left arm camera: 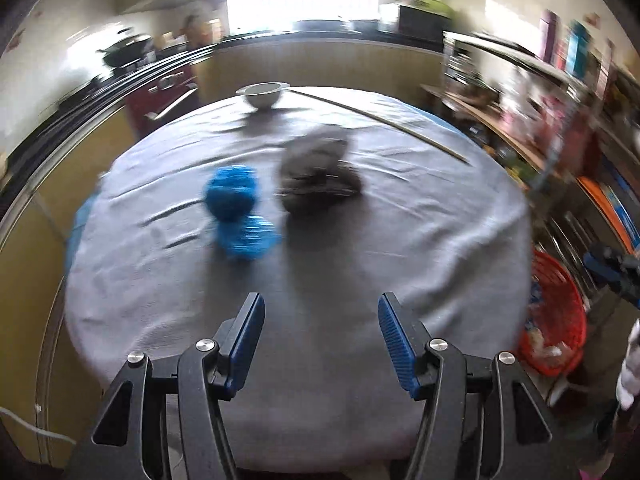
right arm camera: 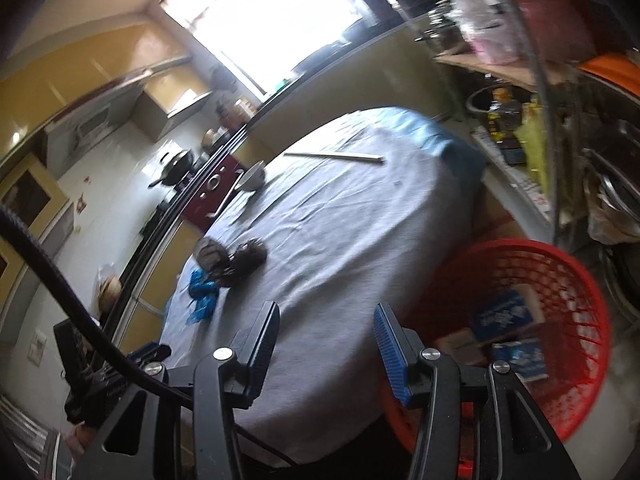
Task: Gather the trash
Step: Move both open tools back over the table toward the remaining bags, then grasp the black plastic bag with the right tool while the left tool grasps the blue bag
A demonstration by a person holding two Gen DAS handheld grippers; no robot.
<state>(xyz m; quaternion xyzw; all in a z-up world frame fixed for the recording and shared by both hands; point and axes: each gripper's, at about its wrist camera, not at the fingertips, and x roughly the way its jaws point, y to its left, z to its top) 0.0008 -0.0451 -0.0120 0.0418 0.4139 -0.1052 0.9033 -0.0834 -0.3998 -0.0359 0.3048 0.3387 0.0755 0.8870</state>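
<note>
Crumpled blue trash (left arm camera: 238,210) and a dark brown crumpled lump (left arm camera: 318,174) lie mid-table on the grey cloth (left arm camera: 420,232). My left gripper (left arm camera: 321,316) is open and empty, above the near part of the table, short of both. My right gripper (right arm camera: 326,326) is open and empty, over the table's right edge beside the red basket (right arm camera: 560,280). In the right wrist view the blue trash (right arm camera: 202,292) and the dark lump (right arm camera: 232,258) lie far left. The basket (left arm camera: 560,320) holds blue and white packets (right arm camera: 504,316).
A white bowl (left arm camera: 263,94) and a long thin stick (left arm camera: 380,120) lie at the table's far side. Cluttered shelves (left arm camera: 560,92) stand on the right, a kitchen counter with a stove and pan (left arm camera: 124,52) on the left. The other gripper (right arm camera: 116,376) shows lower left.
</note>
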